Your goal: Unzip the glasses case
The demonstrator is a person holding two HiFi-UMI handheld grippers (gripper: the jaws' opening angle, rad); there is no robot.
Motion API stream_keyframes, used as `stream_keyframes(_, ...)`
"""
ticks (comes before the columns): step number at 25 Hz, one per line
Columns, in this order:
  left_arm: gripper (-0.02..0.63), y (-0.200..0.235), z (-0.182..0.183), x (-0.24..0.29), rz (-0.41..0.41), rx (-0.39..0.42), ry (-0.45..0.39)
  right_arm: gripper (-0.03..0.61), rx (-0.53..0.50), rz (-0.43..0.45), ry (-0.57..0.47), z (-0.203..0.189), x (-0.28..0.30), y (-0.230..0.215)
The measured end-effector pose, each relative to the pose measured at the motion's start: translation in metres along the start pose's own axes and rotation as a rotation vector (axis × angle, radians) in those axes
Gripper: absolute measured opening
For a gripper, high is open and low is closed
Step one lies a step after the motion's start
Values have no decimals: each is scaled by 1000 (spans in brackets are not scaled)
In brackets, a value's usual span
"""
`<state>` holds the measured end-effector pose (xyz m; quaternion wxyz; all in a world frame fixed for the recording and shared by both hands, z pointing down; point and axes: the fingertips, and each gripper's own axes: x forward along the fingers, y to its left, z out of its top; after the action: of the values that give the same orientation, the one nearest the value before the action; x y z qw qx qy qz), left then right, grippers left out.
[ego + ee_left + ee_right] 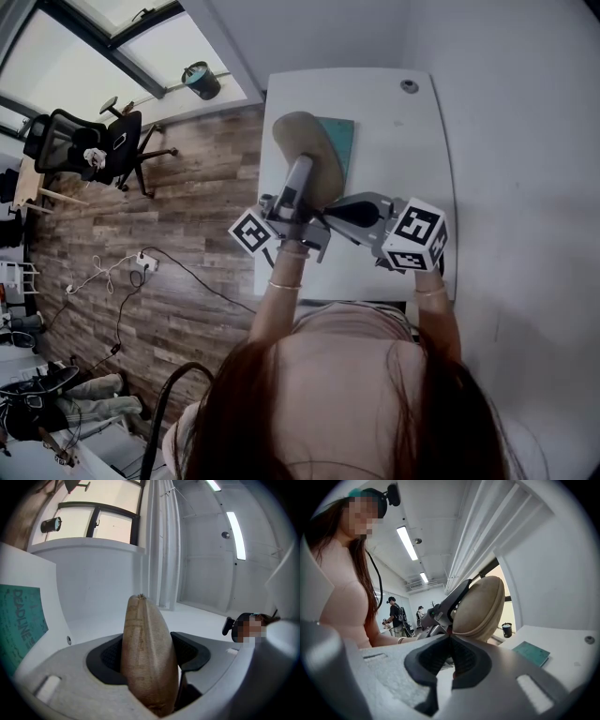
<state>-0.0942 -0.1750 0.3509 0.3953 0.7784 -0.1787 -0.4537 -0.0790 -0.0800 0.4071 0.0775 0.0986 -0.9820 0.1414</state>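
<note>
white table (403, 141), closed tan glasses case (302, 136) aloft

Bright, even daylight comes through the blown-out windows (56, 56) at far left, helped by ceiling strips (408, 543). Shadows are faint. Both gripper views curve strongly and darken at their round edges.

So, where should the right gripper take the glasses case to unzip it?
Take the case by its narrow seamed edge at the lower end, probably, from the person's right. The left gripper clamps its flat faces, tilting it up, so that edge faces the right gripper, its jaws shut.
</note>
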Motion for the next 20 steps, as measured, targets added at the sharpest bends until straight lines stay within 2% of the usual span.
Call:
stream_keyframes(13, 291, 17, 5, 13, 85, 167, 71, 29, 69, -38, -38, 2, -5, -24)
stream_keyframes(20, 291, 25, 12, 23, 173, 400, 164, 29, 81, -98, -67, 8, -22, -47)
